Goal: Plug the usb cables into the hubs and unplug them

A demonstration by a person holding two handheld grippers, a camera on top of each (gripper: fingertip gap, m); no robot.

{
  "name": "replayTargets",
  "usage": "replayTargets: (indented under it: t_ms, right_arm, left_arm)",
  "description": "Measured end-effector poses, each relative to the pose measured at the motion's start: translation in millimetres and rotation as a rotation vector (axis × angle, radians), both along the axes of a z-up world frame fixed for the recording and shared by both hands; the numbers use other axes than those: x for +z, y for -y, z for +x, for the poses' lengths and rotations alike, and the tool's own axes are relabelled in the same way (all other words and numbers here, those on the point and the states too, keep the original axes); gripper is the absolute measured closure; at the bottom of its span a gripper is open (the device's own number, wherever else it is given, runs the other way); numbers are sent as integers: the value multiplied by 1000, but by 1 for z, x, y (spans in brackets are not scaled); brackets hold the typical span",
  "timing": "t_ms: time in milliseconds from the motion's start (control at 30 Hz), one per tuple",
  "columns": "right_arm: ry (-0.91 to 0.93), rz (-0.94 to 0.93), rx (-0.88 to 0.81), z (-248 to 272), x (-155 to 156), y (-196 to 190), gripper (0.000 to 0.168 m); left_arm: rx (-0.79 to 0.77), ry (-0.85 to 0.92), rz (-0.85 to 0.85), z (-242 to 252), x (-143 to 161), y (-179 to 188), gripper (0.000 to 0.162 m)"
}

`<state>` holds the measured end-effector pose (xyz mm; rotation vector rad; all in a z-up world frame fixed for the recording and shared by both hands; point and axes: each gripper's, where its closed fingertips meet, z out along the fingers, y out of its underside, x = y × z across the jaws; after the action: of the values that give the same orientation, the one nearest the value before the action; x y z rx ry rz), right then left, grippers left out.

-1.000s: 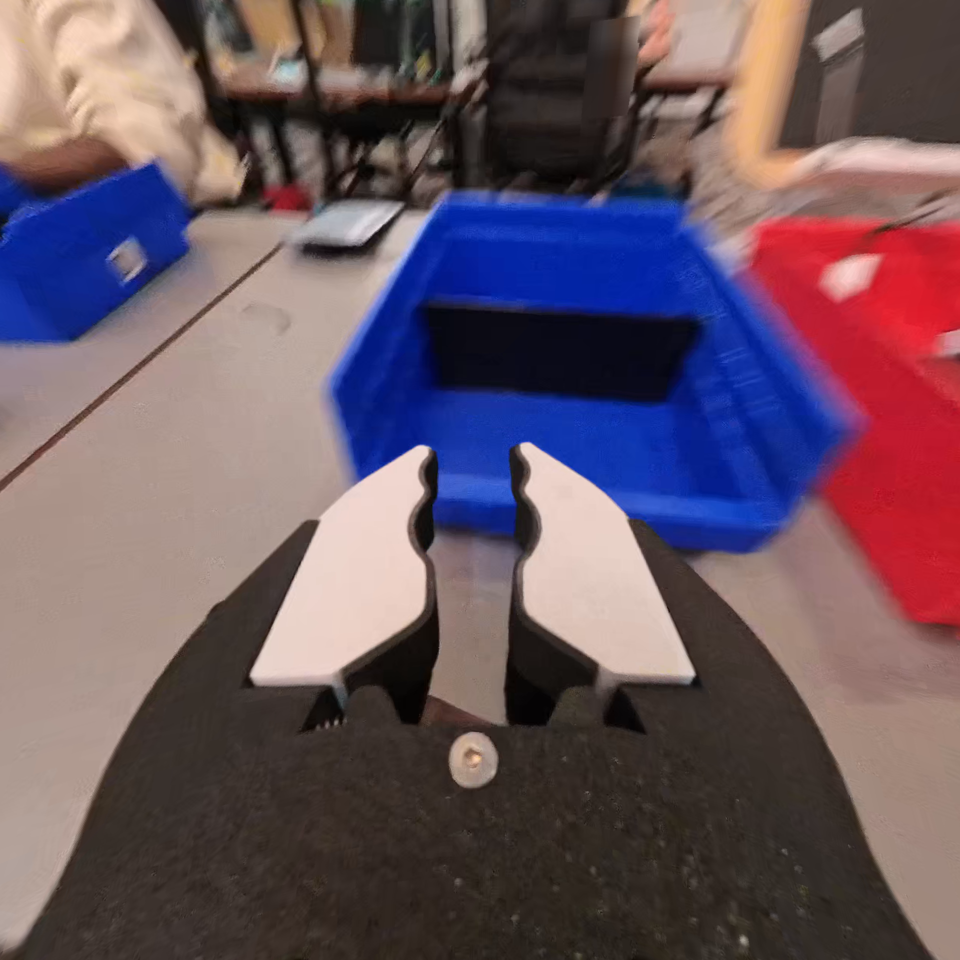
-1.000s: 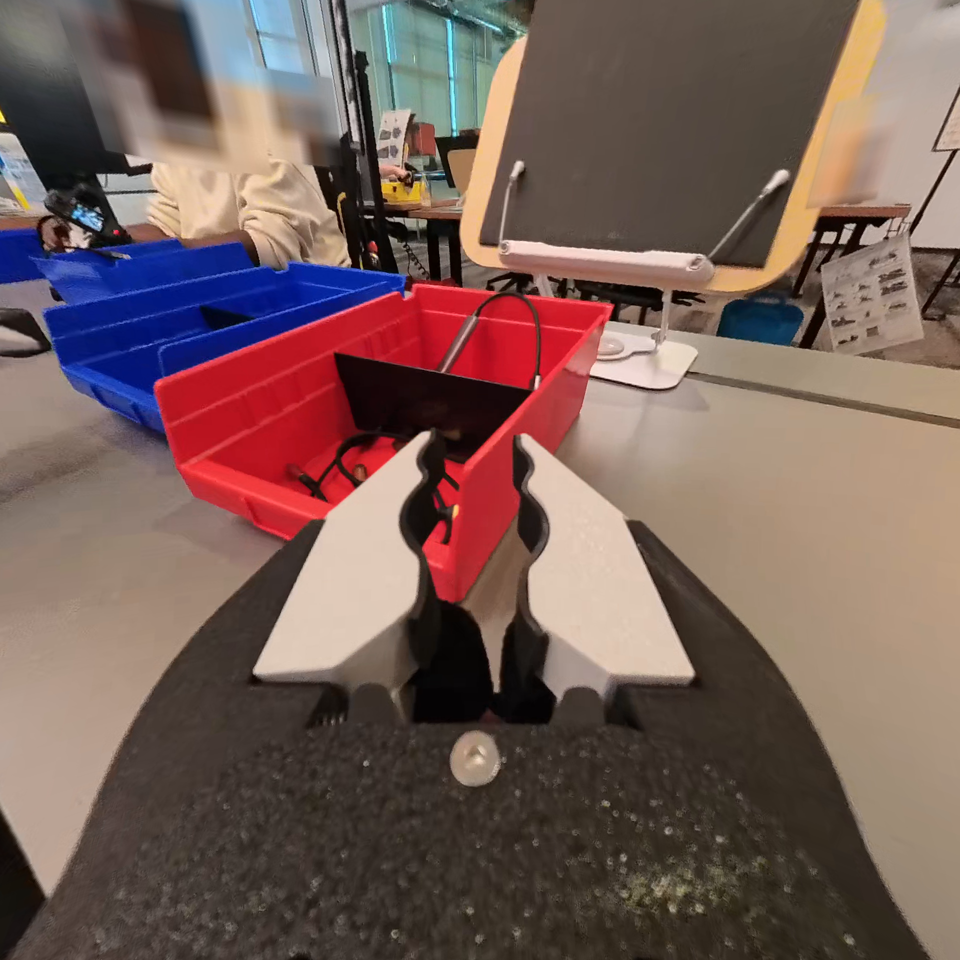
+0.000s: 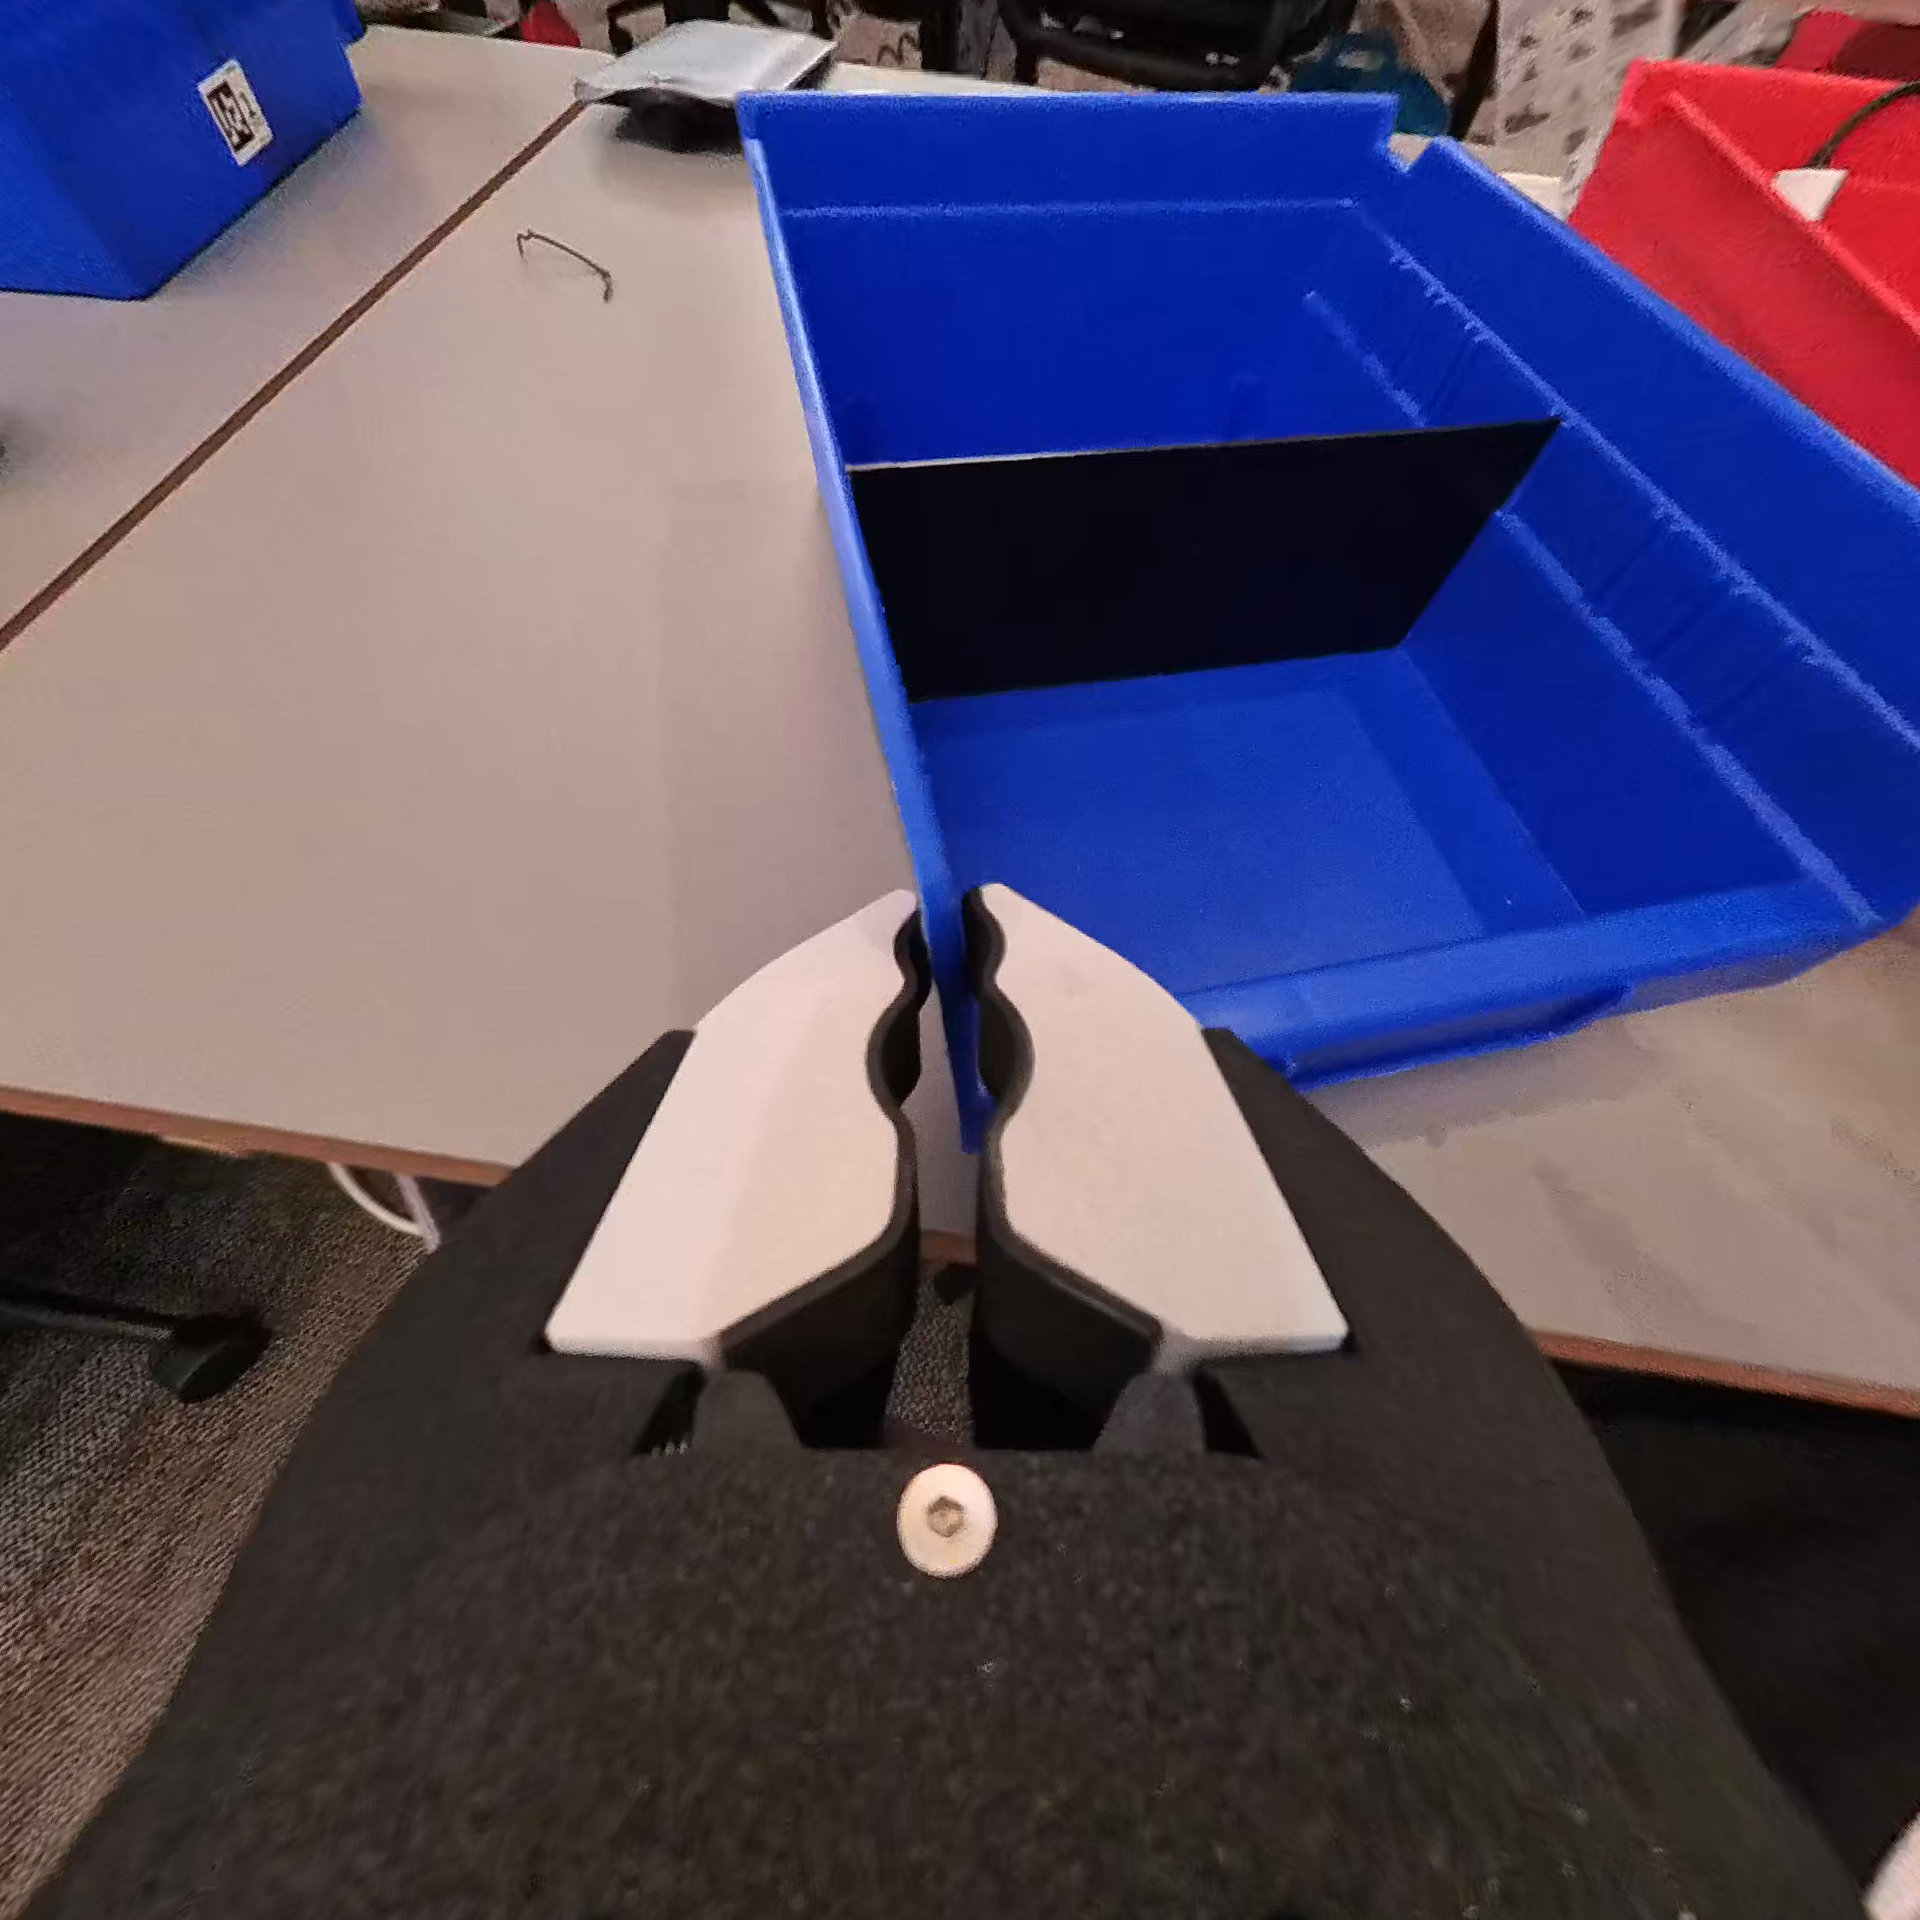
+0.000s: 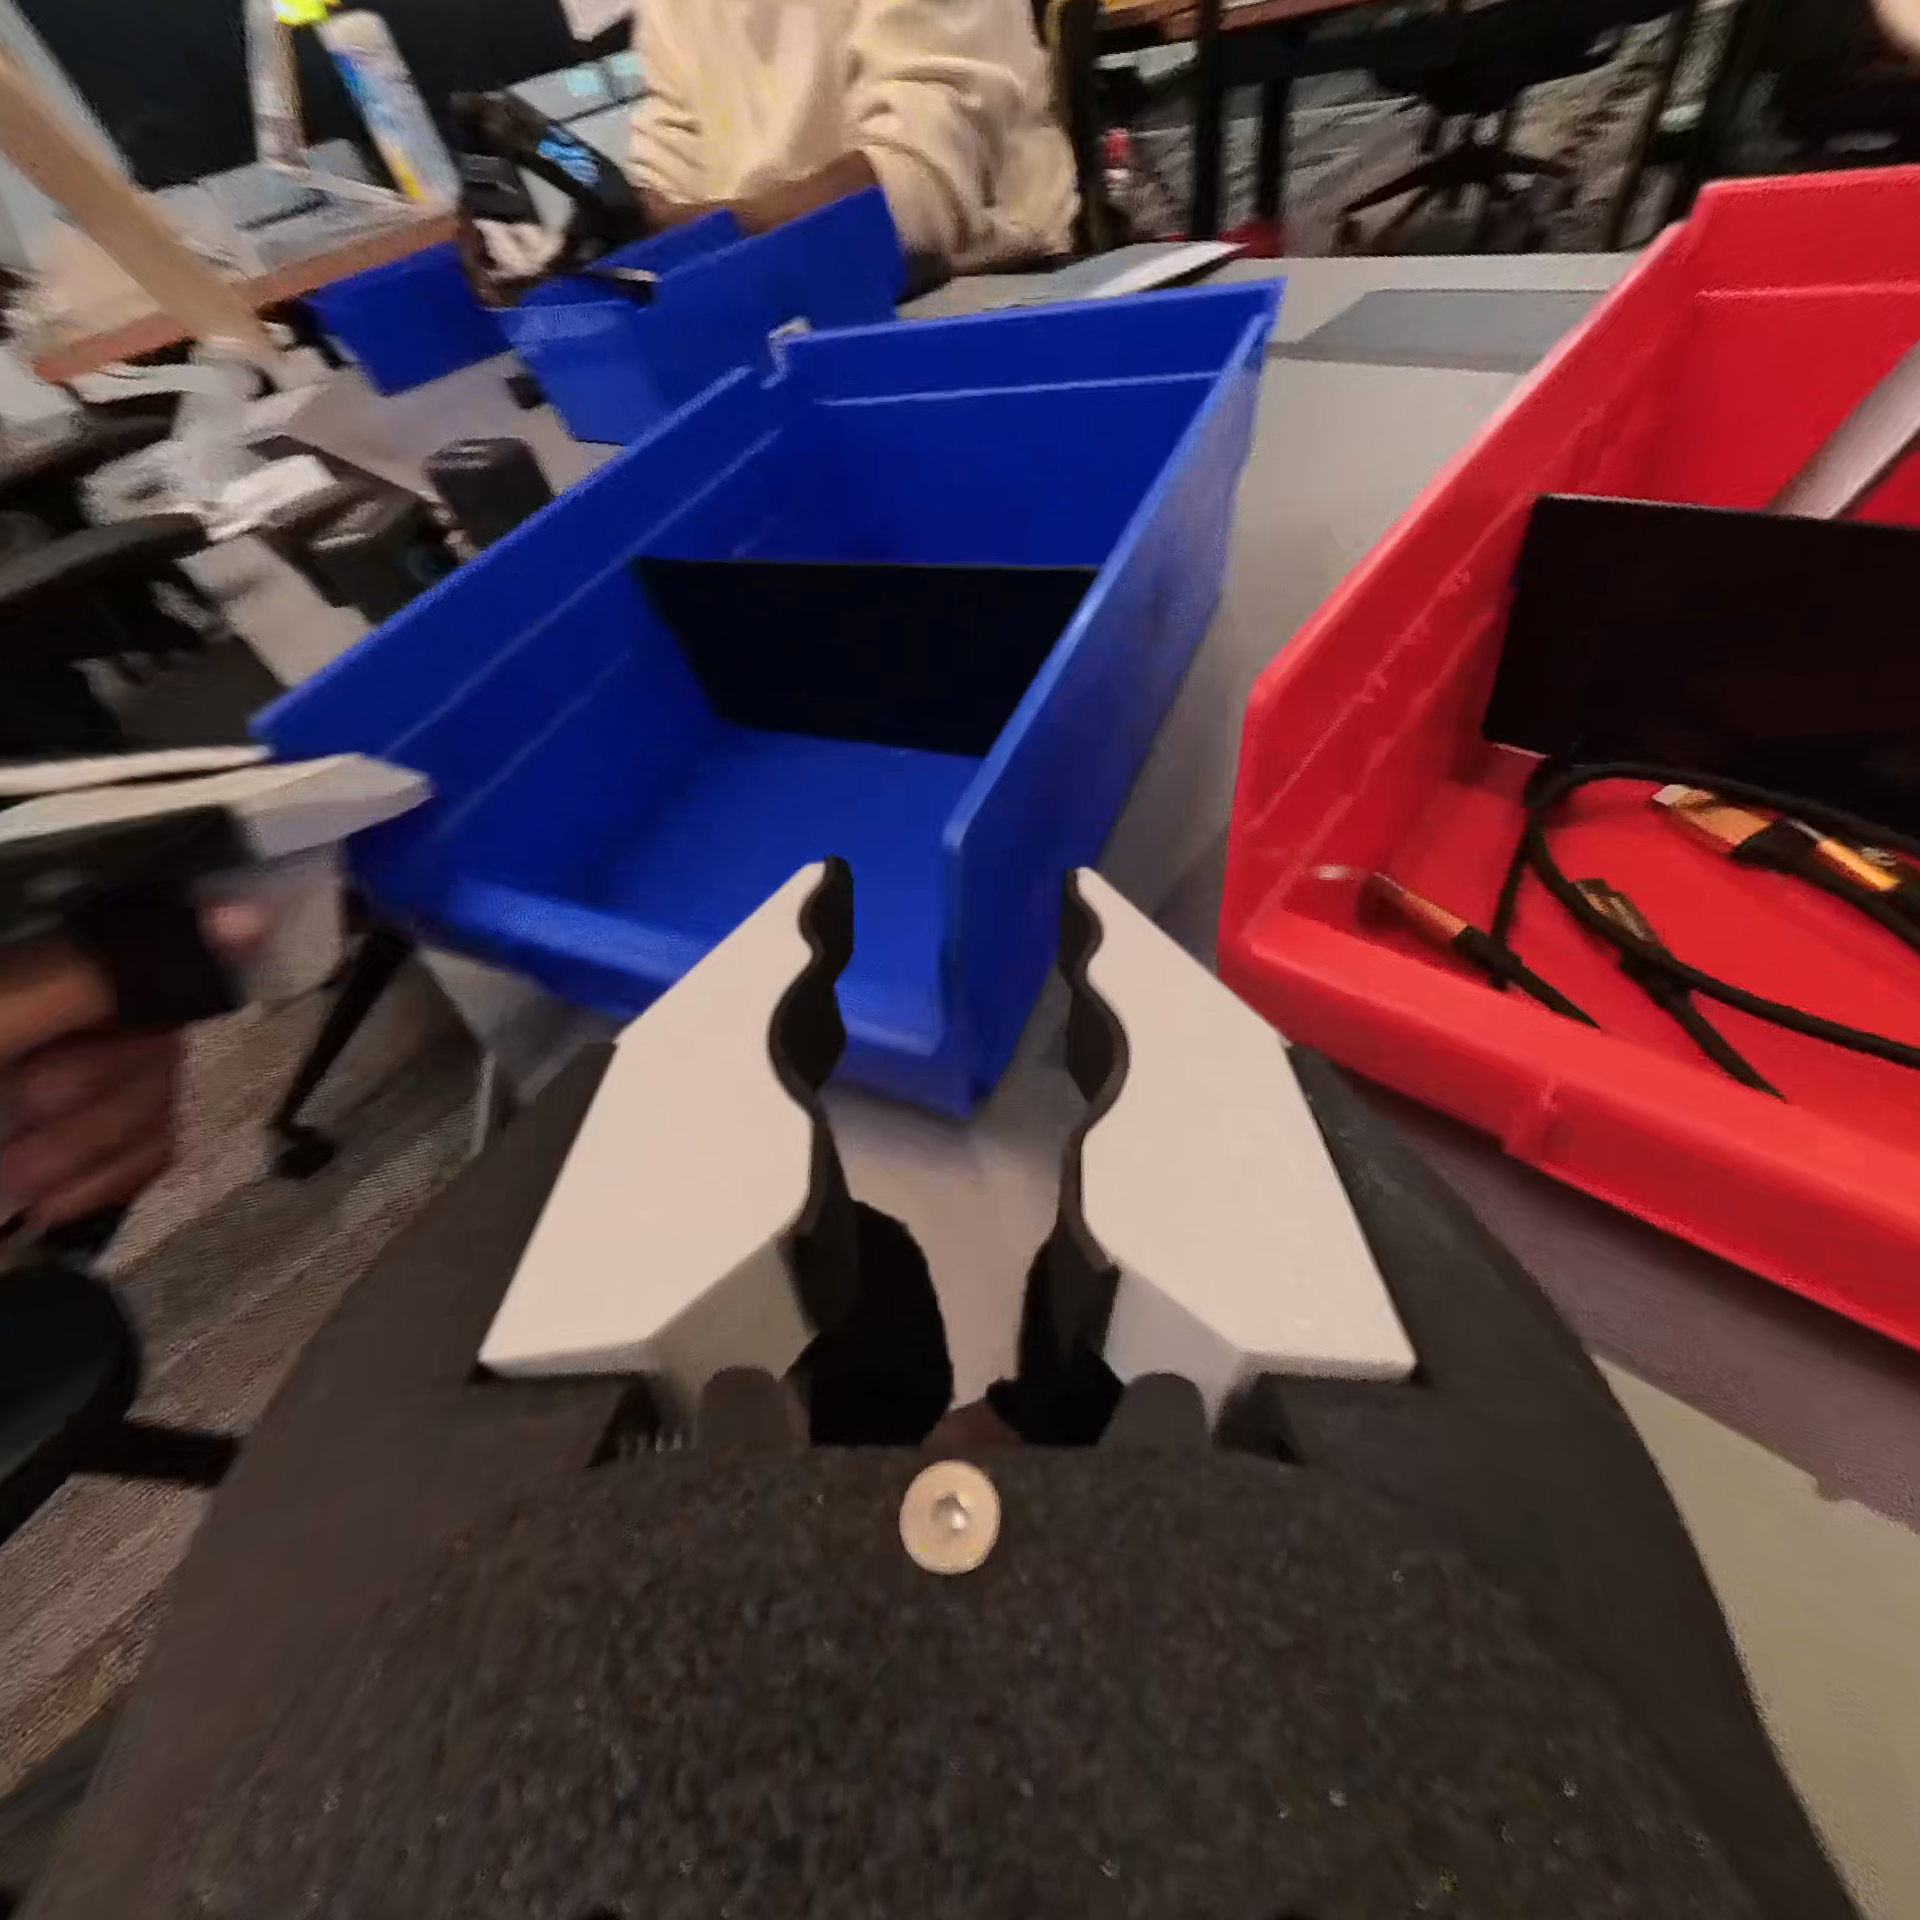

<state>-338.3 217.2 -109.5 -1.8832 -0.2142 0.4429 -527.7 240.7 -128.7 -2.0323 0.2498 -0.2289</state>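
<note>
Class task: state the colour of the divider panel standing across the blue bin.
Black divider, clearest in the left wrist view.

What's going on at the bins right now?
The left tongs are closed on the near left corner of the blue bin, gripping its wall. The right tongs are open, straddling the bin's near right corner wall without clamping it. The bin's near compartment, in front of a black divider, looks empty. Beside it, a red bin holds black cables.
</note>
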Motion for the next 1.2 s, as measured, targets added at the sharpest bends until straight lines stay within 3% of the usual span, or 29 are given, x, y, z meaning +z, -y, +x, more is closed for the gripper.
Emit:
replayTargets:
  t_ms: [33, 67, 133, 200, 333, 500, 600, 767, 867, 1000, 1200]
  right_arm:
    - [26, -14, -4, -5, -4, -6, 134]
    - [57, -51, -10, -9, -12, -10, 155]
    - [117, -91, -64, -7, -18, -16, 160]
    - [142, -43, -91, -7, -6, -17, 161]
    - [184, 116, -170, 4, 39, -14, 165]
    - [161, 273, -191, 18, 101, 3, 165]
    - [178, 383, -232, 41, 147, 18, 165]
    - [200, 539, -388, 118, 215, 50, 165]
    - [180, 564, -531, 185, 232, 70, 165]
    - [193, 526, -760, 296, 208, 92, 165]
    - [117, 236, -1025, 456, 77, 122, 165]
  left_arm:
    - [0, 9, 7, -1, 1, 5, 156]
    - [2, 3, 14, -3, 3, 7, 157]
    - [-1, -11, 39, -4, 8, 11, 157]
    - [8, -39, 111, -5, 19, 15, 157]
    - [19, -116, 300, 5, 61, 34, 156]
    - [52, -45, 415, 21, 92, 62, 155]
    - [36, -16, 521, 42, 129, 71, 155]
    - [-102, 0, 692, 111, 201, 72, 154]
    - [-232, 8, 727, 177, 226, 64, 154]
    - [-433, 9, 656, 291, 220, 49, 155]
    - [-650, -145, 442, 469, 132, 44, 156]
